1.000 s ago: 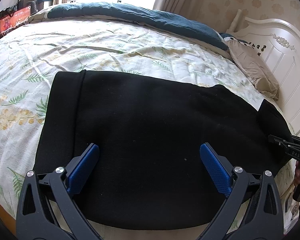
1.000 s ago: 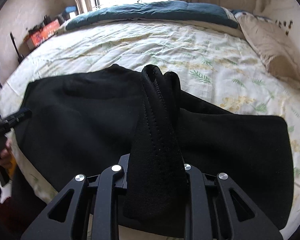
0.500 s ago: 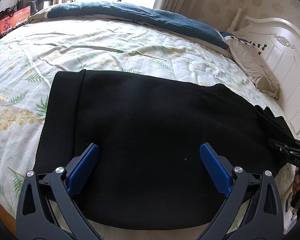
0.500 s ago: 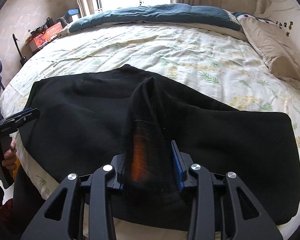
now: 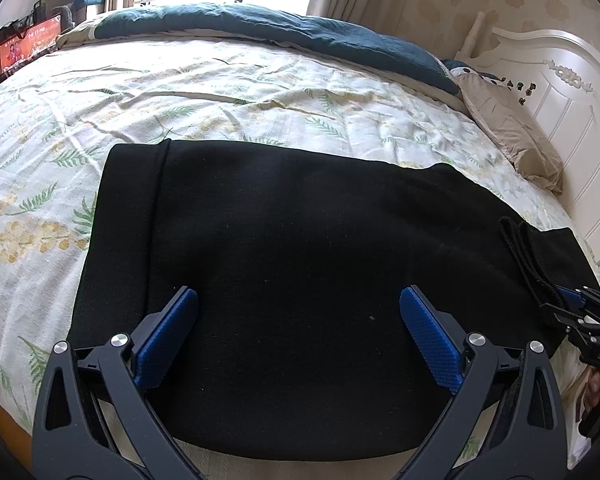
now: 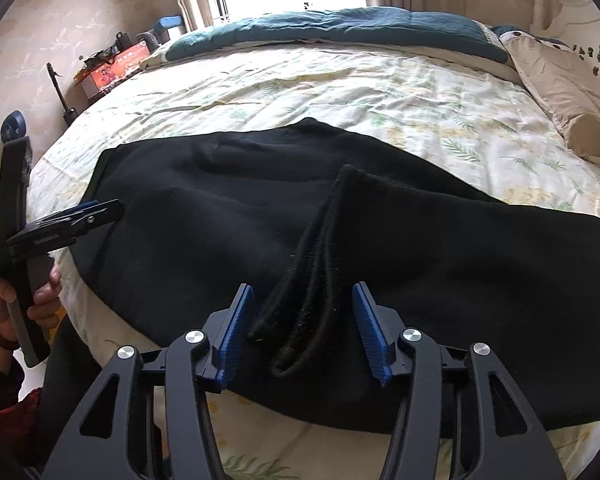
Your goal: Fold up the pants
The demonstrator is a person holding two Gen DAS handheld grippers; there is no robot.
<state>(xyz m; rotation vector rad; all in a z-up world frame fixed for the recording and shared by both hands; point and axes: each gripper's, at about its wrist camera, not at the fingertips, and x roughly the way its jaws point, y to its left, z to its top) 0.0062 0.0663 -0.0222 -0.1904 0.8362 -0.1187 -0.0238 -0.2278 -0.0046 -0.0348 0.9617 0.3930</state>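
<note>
Spreading its blue pads apart, the right claw [image 6: 303, 326] is opening around a bunched ridge of black cloth [image 6: 320, 264] that lies between the fingers without either pad pressing on it; the fabric is slack and free, so this reads as a release after laying that end down. The ridge is a cuff or hem end of the pants [image 5: 300, 248], pinched into a stand-up fold because the pads gripped it from both sides, and it will likely need flattening.

Beside it, nearer the foot of the bed, the left claw [image 5: 299, 338] hovers wide open over the other end of the garment, gripping nothing. It seems parked there to be ready for the next pick, with its pads clear of the cloth. In the right wrist view a hand [image 6: 28, 308] holds its handle off the bed's edge.

The pants lie spread as a broad black panel across the near side of the bed [image 5: 220, 92], their long edge running along the mattress edge, close to the person so both claws can reach. One end shows a seam band, possibly the waistband [image 5: 132, 216]; I cannot tell for certain. The cloth looks doubled already, so I judge the fold partly done.

Farther off, a teal quilt [image 5: 300, 36] is piled at the far side, a tan pillow [image 5: 512, 136] rests against the white headboard [image 5: 560, 92].
</note>
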